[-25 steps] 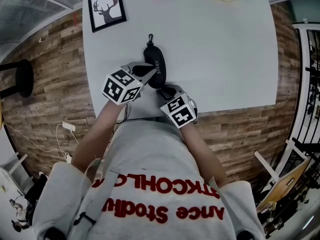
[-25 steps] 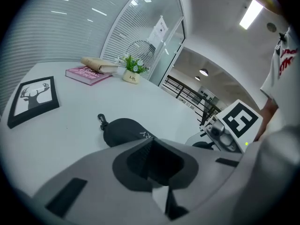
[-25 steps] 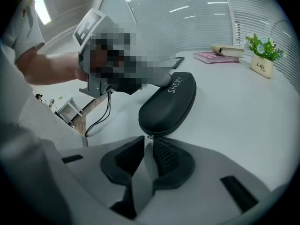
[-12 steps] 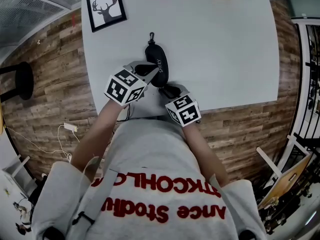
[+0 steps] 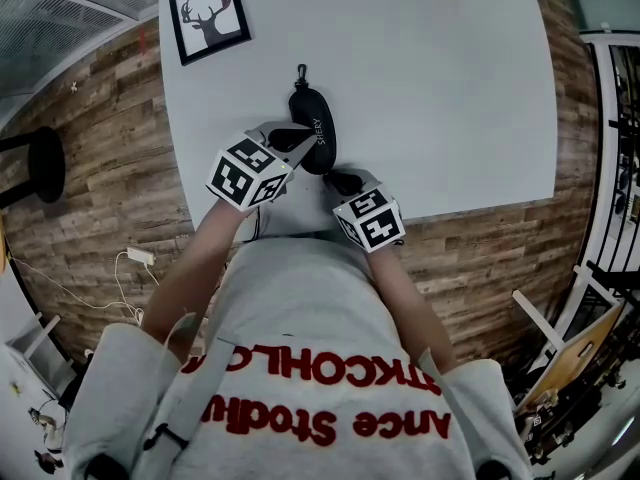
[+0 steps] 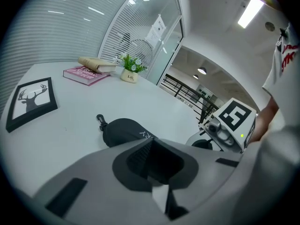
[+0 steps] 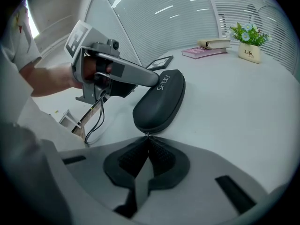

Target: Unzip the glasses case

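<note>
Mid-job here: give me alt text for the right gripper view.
The right hand-held gripper, its jaws just closed, pinches the zipper pull at the near end of a black glasses case on a white table. The left hand-held gripper holds the case's side; a book and potted plant stand behind.

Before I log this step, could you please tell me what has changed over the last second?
The right gripper has just been closing and now pinches the small zipper pull at the near end of the glasses case. The left gripper stayed shut against the case's side; the case has not moved on the table.
</note>
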A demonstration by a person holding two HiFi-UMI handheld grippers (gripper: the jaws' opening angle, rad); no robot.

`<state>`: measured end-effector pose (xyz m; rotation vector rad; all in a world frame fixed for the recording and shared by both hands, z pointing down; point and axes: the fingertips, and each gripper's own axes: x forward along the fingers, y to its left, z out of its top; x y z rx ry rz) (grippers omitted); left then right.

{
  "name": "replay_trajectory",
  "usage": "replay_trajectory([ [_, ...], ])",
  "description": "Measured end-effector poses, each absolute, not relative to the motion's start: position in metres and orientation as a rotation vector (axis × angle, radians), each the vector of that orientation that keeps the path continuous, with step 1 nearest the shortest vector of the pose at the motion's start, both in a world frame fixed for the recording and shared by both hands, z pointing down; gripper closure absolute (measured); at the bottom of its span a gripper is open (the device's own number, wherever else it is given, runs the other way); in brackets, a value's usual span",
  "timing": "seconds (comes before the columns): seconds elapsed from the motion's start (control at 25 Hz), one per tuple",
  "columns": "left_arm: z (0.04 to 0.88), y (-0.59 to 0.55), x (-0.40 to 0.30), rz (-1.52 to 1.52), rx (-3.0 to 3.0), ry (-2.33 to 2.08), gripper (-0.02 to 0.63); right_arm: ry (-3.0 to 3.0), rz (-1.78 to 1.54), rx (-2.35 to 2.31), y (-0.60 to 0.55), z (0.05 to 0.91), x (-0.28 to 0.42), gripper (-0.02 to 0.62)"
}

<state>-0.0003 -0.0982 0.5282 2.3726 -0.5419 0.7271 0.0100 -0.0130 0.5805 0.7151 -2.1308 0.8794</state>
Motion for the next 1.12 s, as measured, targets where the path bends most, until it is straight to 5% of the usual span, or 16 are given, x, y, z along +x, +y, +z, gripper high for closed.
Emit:
replay_trajectory([
  [0.72, 0.530, -0.098, 0.002, 0.855, 2.420, -0.549, 0.598, -2.044, 0.415, 0.521, -0.099, 0.585, 0.033, 0.581],
  [1.12, 0.529, -0.090, -0.019, 0.904, 2.314, -0.596, 0.598, -2.189, 0.535, 0.219, -0.035, 0.569, -0.003, 0.581],
])
